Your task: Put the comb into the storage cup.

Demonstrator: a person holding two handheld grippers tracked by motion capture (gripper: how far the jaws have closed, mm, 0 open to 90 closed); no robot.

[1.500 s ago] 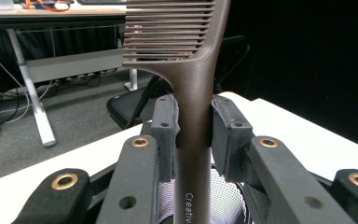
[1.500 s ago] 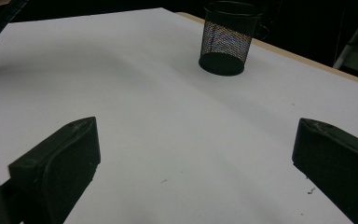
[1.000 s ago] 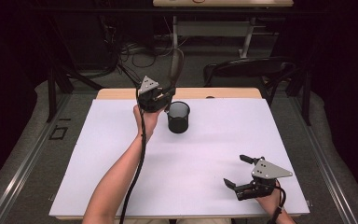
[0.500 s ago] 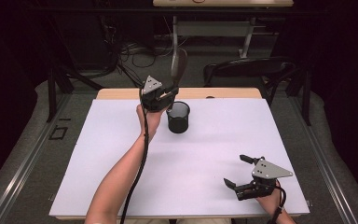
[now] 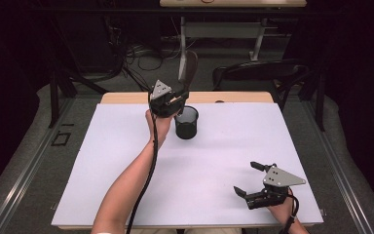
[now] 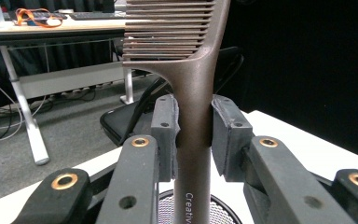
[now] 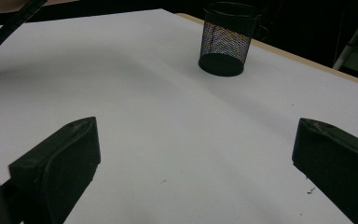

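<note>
Presently, a comb (image 6: pixel 193 88) is held upright by its handle in the left gripper (image 5: pixel 172 101), directly above the mesh cup (image 5: pixel 186 123). The right gripper (image 5: pixel 253 180) rests wide apart, well clear of the cup. Insertion appears in hand; a straight lowering is called for.

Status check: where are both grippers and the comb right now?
Left gripper shut on comb, upright, handle end over mesh cup. Right gripper open, resting near table front edge. Nothing blocking the cup.
</note>
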